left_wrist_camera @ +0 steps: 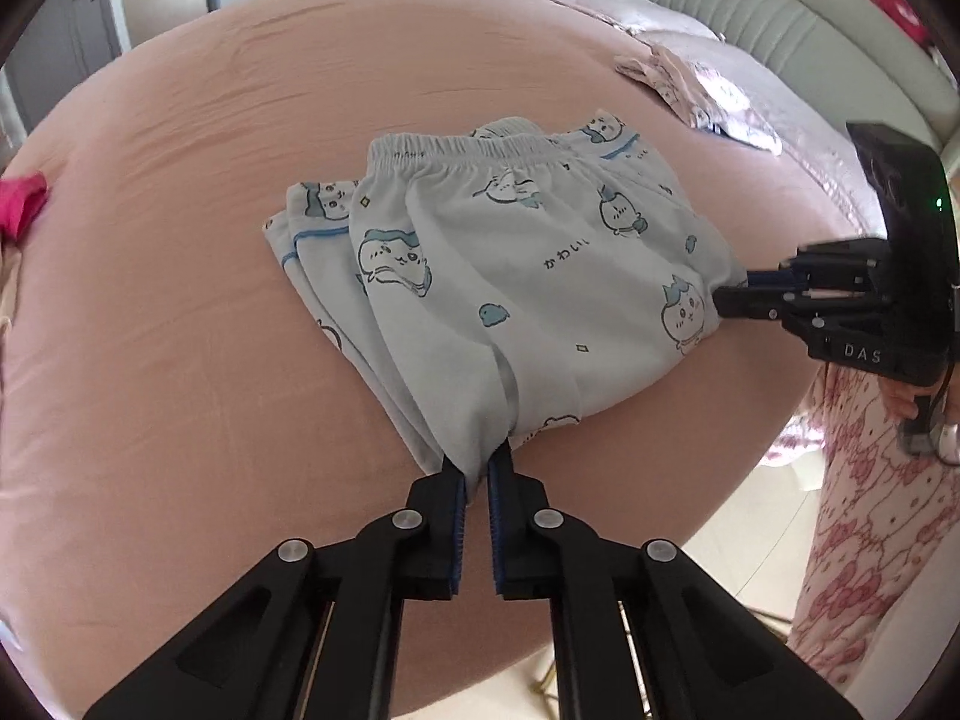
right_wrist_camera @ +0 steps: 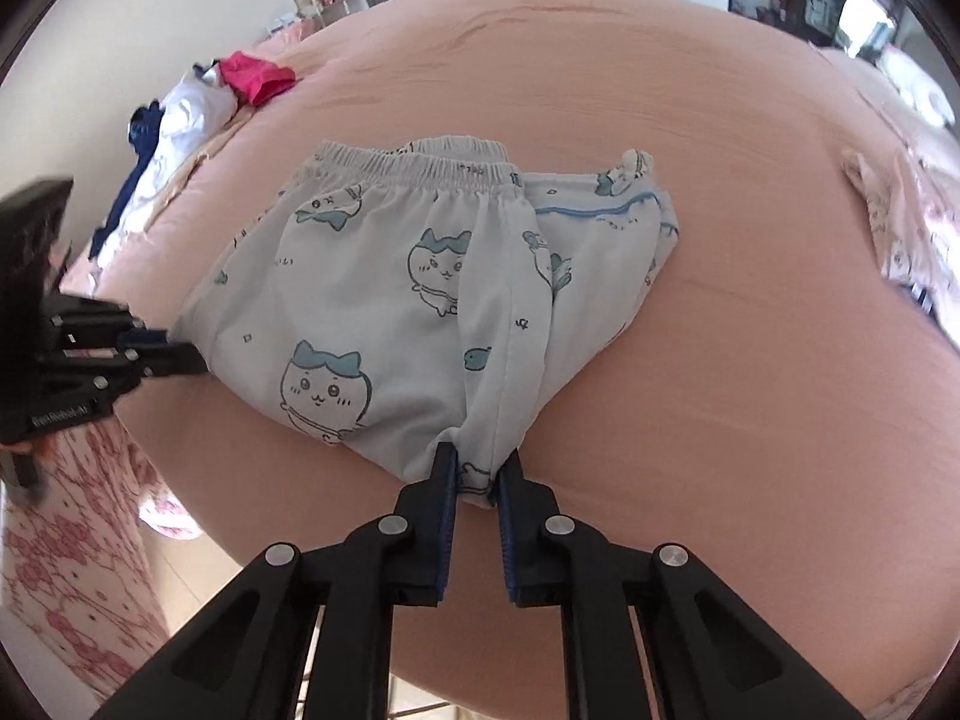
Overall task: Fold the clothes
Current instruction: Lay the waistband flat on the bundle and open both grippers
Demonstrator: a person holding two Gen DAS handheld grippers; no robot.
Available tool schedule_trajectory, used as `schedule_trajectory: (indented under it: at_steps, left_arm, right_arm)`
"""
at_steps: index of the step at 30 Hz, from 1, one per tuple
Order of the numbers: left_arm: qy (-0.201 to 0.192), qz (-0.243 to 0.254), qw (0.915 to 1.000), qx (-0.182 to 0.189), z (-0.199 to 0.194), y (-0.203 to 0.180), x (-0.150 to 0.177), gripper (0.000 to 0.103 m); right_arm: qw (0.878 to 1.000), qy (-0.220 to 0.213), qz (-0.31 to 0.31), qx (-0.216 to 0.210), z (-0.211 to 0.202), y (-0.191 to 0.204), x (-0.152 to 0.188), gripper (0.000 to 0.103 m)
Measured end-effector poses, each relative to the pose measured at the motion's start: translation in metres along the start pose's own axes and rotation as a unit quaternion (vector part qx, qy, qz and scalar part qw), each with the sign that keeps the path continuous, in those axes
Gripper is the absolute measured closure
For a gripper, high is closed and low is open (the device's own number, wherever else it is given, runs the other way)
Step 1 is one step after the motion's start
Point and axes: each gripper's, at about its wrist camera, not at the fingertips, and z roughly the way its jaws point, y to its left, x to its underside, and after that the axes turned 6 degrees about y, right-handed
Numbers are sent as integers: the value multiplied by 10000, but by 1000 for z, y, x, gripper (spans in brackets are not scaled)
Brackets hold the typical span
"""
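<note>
Light blue pyjama pants with cartoon prints and an elastic waistband lie folded in layers on the pink bed sheet. My left gripper is shut on the near fold of the pants. The right gripper pinches the fold's right corner. In the right wrist view the same pants spread away from me, with the right gripper shut on a bunch of cloth at the near edge. There the left gripper holds the left corner. Both held corners sit low, near the bed's edge.
A pile of white, navy and magenta clothes lies at the bed's far left side. A pale patterned garment rests near the grey headboard. A person's leg in pink-print pyjamas stands beside the bed, over a light floor.
</note>
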Motion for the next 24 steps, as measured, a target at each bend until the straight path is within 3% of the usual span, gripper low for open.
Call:
schedule_trajectory:
  at_steps: [2,5,9,11,13,17,18,19,20,22,24]
  left_arm:
    - [88,223,9997,-71,-5,1,-4,98]
    - [312,351,9986,-260,0,14,-3,100]
    - [597,29,9968,-533,8,44,8,100]
    - [398,-213,9981,-430,-3,52,12,100]
    - [-76,-239,9997,-78,-21,43,7,99]
    - [-823,346,9950,447,-34,0,-19,99]
    - [-693,432,9957,428,-26,0,-23,98]
    - [-562,518,9962,410,-17,-1,-28,98]
    - [-431,603,9965,391,-8,-1,-32,98]
    - [-169,774,9962,354,10,-1,-41,98]
    - [93,945,9950,316,28,-2,-50,97]
  right_arm:
    - [9989,-98,-236,399,-8,2,2,94]
    - [9978,-147,-210,605,-9,-4,-3,95]
    - [9979,-26,73,646,5,-19,-8,94]
    - [9989,60,173,432,1,-19,-8,91]
    - [9997,21,75,218,-15,-14,-6,86]
    - [9974,-712,64,-76,-57,-10,-9,77]
    - [9958,-899,118,-158,-62,-9,-15,69]
    - [9948,-997,88,-209,-59,-4,-25,53]
    - [9954,-929,-74,-224,-47,3,-33,47]
    - [9962,-734,-440,-148,-19,17,-48,45]
    - [9929,-199,-1039,542,21,25,-49,47]
